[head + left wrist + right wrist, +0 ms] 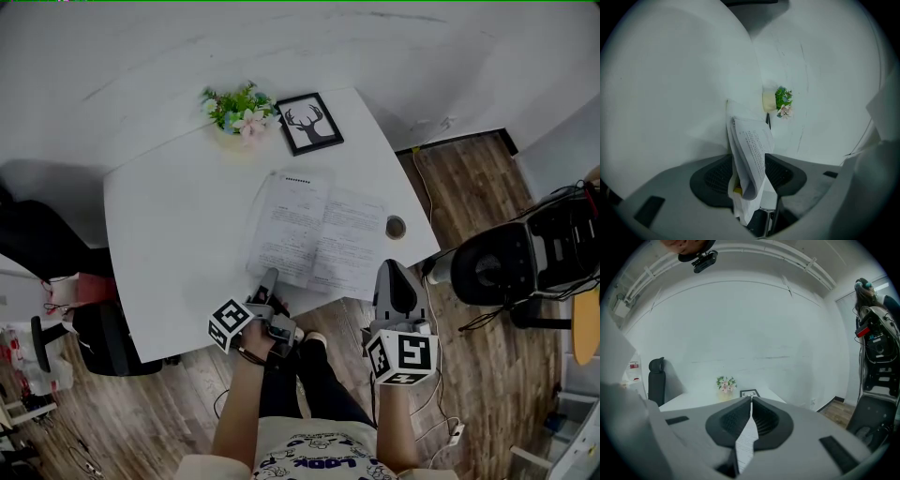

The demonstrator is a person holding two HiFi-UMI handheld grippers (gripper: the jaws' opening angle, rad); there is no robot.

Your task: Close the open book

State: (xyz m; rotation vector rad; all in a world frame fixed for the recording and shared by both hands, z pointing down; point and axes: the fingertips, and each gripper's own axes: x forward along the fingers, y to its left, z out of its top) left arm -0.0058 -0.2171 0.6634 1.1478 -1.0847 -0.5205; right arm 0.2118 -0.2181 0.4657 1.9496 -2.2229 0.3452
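1. left gripper [269,280]: at the near left corner of the book [314,234]. Its own view shows the jaws closed on a small sheaf of pages [750,154], and the paper curls and sags between the pads.
2. right gripper [391,270]: at the near right edge of the book. Jaws nearly together, pinching what looks like one thin page or a few [746,441].
3. Handling, my judgement: light, floppy paperback or booklet. Pages bend freely, no stiffness visible, and thin sheets could tear or slip out if pulled hard. Best hold is a page stack or cover near the outer edge, then fold it over the spine. A single sheet would only flap. The left grip has more paper, so it looks the better side to swing.
4. Book's look: lies open and flat on the white table [178,234], near the front right edge. White pages, dense small black print, spine fold running away from the person. No cover colour visible, except a yellow bit low in the left grip, unclear what.
5. Beyond the book: round cable hole [396,226] just right of it.
6. Far edge: potted flowers [242,112] and deer picture frame [310,123], well apart from the book.
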